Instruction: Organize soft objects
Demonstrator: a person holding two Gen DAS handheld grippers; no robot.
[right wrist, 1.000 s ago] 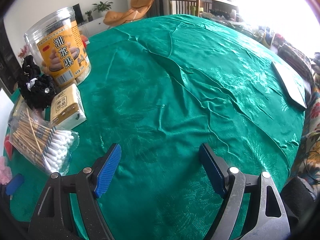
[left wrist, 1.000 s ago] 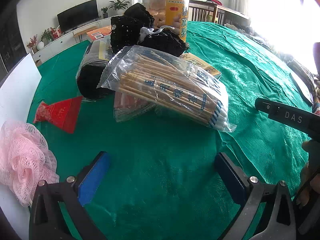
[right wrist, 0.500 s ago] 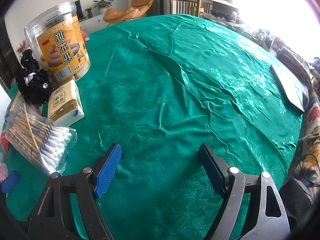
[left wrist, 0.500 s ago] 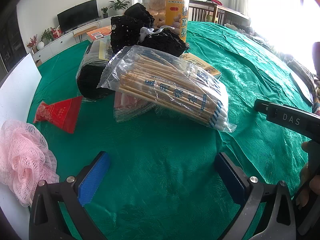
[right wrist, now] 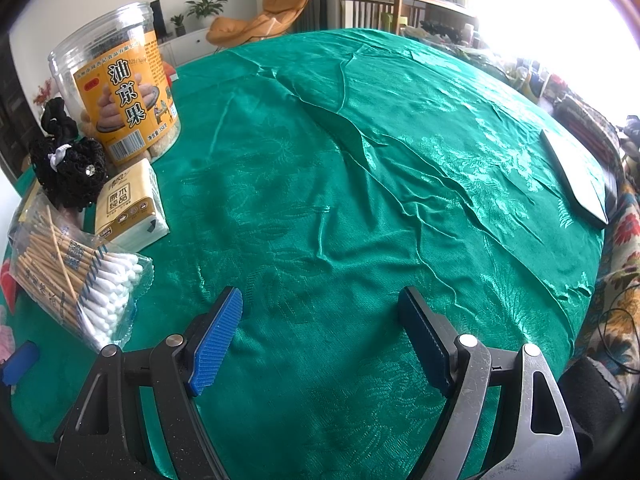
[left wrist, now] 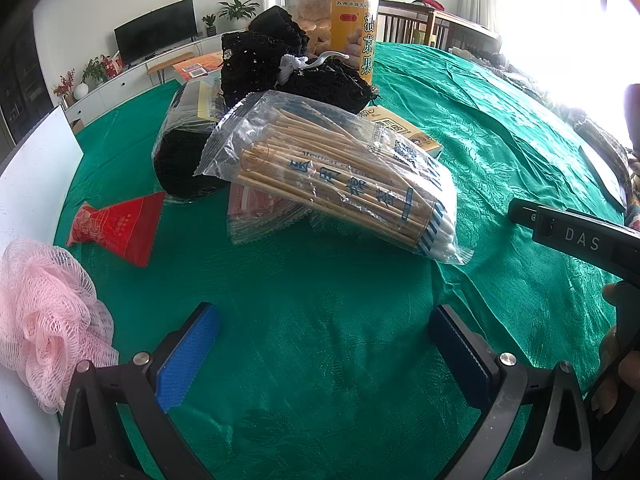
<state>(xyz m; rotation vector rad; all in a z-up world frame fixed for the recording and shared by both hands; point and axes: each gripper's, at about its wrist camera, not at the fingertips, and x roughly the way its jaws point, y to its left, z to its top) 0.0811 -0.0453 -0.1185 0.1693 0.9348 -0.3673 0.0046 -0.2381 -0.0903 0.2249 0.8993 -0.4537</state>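
In the left wrist view, we are holding our left tool with pads apart and empty, low over the green-clothed surface; the pink mesh bath puff is lying at nine o'clock, likely the soft target. In the right wrist view, our right tool is hanging spread and empty, waiting clear; the clear bag of cotton swabs is lying at ten o'clock.

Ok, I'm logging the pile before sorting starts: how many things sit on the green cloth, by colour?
Black: 2, the lace scrunchie bundle and the bagged black item
Red: 1, the red pouch
Pink: 1, the mesh bath pouf
Yellow-orange: 2, the snack jar and the tissue pack
Clear bag: 1, the cotton swabs
Total: 7
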